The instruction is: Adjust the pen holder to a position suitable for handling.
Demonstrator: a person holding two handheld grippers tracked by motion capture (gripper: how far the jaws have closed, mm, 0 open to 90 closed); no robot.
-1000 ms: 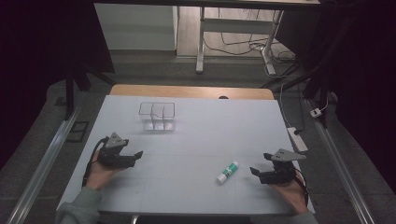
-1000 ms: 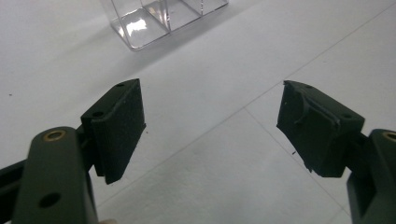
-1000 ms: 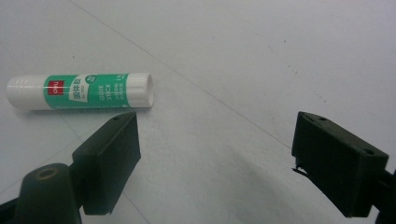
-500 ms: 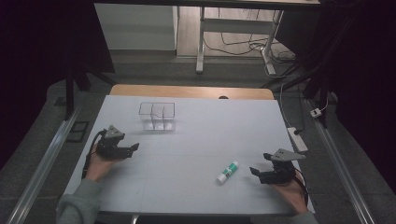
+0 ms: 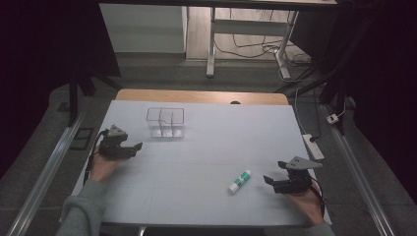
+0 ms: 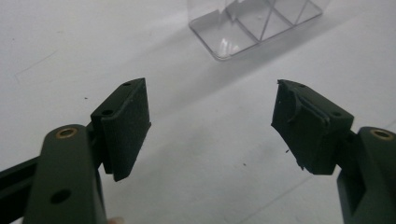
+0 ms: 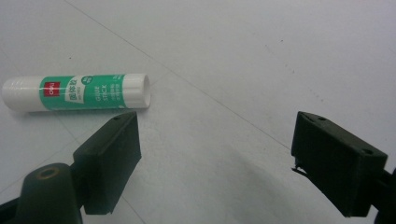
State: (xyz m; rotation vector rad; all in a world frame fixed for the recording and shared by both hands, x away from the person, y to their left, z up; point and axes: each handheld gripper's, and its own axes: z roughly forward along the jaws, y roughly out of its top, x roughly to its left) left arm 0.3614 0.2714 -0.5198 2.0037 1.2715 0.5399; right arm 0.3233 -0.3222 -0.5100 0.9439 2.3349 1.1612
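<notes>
A white and green glue stick (image 5: 239, 181) lies on the white table (image 5: 206, 147), just left of my right gripper (image 5: 268, 182). In the right gripper view the glue stick (image 7: 77, 92) sits beyond the left jaw, outside the gap, and the right gripper (image 7: 215, 140) stands open and empty. A clear divided box (image 5: 165, 122) stands at the back left. My left gripper (image 5: 135, 147) hovers left of it, pointing towards it. The left gripper (image 6: 212, 107) is open; its jaws have just been closing a little with nothing between them, and the clear box (image 6: 254, 23) is ahead.
A wooden strip (image 5: 201, 96) borders the table's far edge. A white power strip (image 5: 313, 146) lies off the right side. Metal rails run along both sides of the table, and desk legs with cables stand on the floor beyond.
My left hand has moved away from me and slightly left, up beside the clear box. The right hand and the glue stick have stayed put.
</notes>
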